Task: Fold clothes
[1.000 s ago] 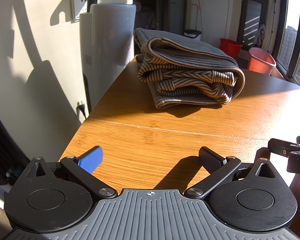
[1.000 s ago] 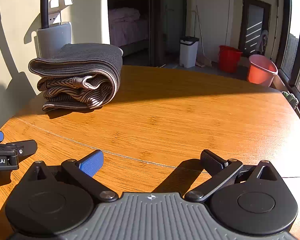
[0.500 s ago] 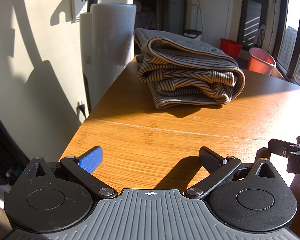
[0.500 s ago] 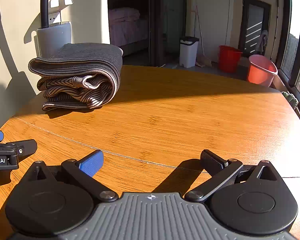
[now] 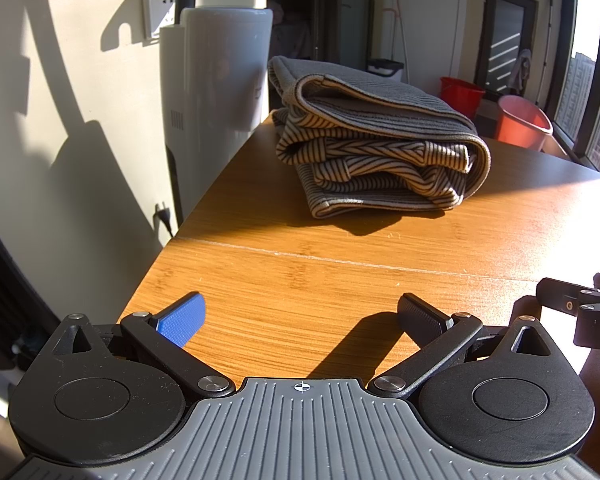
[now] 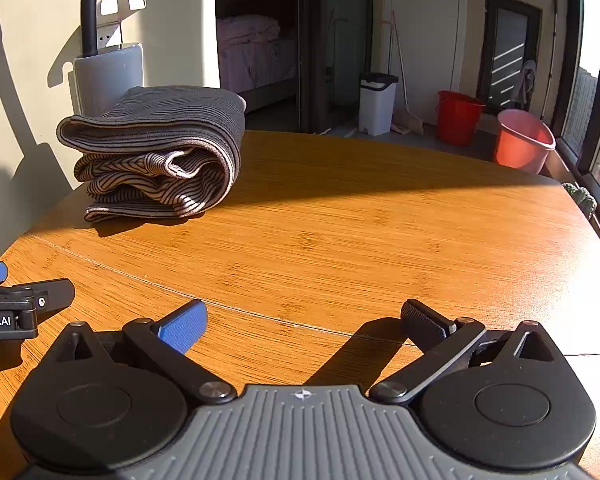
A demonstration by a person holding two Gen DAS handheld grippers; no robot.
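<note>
My left gripper (image 5: 300, 316) hangs low over the near left edge of the wooden surface (image 5: 340, 280), its jaws spread wide with nothing between them. One finger carries a blue pad (image 5: 181, 320); the other is black. My right gripper (image 6: 304, 320) hovers just beside it to the right, over the near part of the surface, also spread wide and empty.

The folded clothes (image 5: 376, 140) sit on the far left part of the surface, well apart from both grippers. It is a striped garment, grey and cream, folded into a thick bundle with a grey outer layer wrapped over the top and several striped layers showing at the open side. From my right wrist view the same bundle (image 6: 156, 152) lies far and to the left, its rounded fold facing right.

Just behind the bundle, off the surface's far left edge, stands a white cylindrical appliance (image 5: 216, 92) against the wall. Farther back on the floor to the right are a red bucket (image 6: 458, 116), a pink bucket (image 6: 524, 140) and a white bin (image 6: 376, 102). Through a doorway I can see a bed (image 6: 252, 52).
</note>
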